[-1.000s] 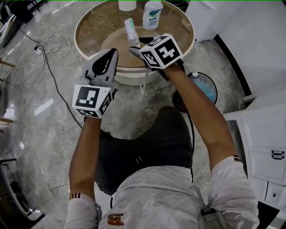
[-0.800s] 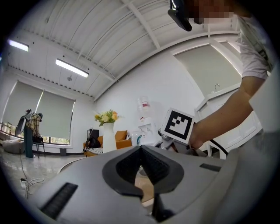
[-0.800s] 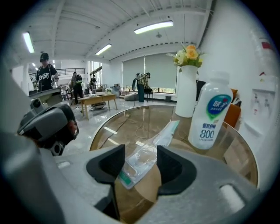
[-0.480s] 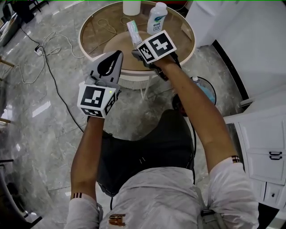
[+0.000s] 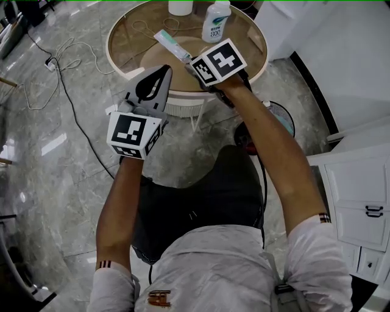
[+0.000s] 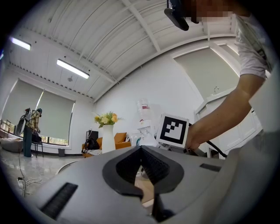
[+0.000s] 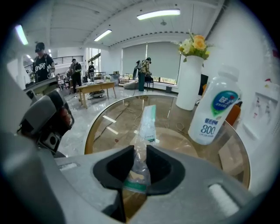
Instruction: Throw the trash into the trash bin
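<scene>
One round glass table (image 5: 125, 36) has one trash bin (image 5: 283, 120) on the floor just to its right. Two grippers hover at the table's near edge. The left gripper (image 5: 163, 70) (image 6: 141, 151) is pinched together and empty. The right gripper (image 5: 187, 60) (image 7: 140, 164), its jaws just closed further, clamps one clear wrapper (image 5: 169, 42) (image 7: 148, 122) over the tabletop. One vase (image 5: 180, 7) (image 7: 189, 83) and one bottle (image 5: 216, 21) (image 7: 213, 113) stand at the table's far side. A second ago the wrapper pointed straight away; now it leans left.

In the head view, the round glass table (image 5: 131, 36) stands at twelve o'clock before the person. On it, the vase (image 5: 181, 7) is at the far edge, with the bottle (image 5: 216, 21) just beside it at four o'clock. The plastic wrapper (image 5: 170, 44) is over the table's near half, at six o'clock from the vase. The trash bin (image 5: 281, 120) sits on the floor at four o'clock from the table. The drawer cabinet (image 5: 359, 207) is at five o'clock from the bin.
</scene>
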Available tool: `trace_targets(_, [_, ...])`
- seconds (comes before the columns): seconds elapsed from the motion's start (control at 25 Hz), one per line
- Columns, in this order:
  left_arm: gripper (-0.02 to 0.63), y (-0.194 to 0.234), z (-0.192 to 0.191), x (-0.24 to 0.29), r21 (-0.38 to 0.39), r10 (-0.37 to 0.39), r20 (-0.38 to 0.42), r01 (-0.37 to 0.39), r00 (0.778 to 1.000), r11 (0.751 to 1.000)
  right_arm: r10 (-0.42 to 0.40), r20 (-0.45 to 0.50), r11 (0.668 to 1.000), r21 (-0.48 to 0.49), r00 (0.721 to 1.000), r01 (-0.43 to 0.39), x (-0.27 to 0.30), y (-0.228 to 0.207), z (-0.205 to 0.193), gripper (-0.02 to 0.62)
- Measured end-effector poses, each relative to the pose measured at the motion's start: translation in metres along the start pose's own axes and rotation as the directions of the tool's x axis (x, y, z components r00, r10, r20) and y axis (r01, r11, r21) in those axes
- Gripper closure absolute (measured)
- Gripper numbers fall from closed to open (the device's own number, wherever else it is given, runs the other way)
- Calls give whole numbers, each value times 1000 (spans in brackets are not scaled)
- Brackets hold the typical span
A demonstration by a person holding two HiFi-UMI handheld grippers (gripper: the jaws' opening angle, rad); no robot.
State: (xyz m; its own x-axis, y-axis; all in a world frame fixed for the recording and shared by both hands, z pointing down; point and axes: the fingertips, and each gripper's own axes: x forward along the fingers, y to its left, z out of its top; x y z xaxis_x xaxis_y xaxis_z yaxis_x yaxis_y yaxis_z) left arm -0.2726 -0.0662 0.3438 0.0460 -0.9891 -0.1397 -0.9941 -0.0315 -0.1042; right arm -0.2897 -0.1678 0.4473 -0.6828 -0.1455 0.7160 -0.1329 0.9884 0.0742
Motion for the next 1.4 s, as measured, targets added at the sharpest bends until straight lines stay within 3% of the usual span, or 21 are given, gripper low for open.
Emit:
trace_targets(0.08, [607, -2, -2, 1, 2, -6, -2, 6, 1000, 1000, 7, 4, 1000, 0, 1000, -7, -2, 1, -3, 529])
trace_targets(0.36, [607, -12, -6, 8, 1, -29, -11, 29, 1000, 1000, -18, 51, 999, -36, 999, 19, -15, 3, -9, 532])
trace_targets(0.68, [607, -34, -9, 21, -8, -77, -1, 77, 997, 997, 2, 218, 999, -33, 976, 6, -56, 12, -2, 532])
trace_targets(1.0, [607, -75, -2, 42, -13, -164, 31, 164, 986, 986, -67, 383, 998, 47, 921, 53, -124, -1, -13, 532])
trace_targets(1.28, [607, -127, -1, 66, 21, -273, 52, 272, 961, 962, -171, 448, 984, 120, 877, 130, -189, -30, -50, 531])
trace_targets(1.4, [607, -150, 1, 78, 1, -315, 62, 315, 947, 949, -239, 463, 969, 173, 853, 178, -220, -51, -75, 531])
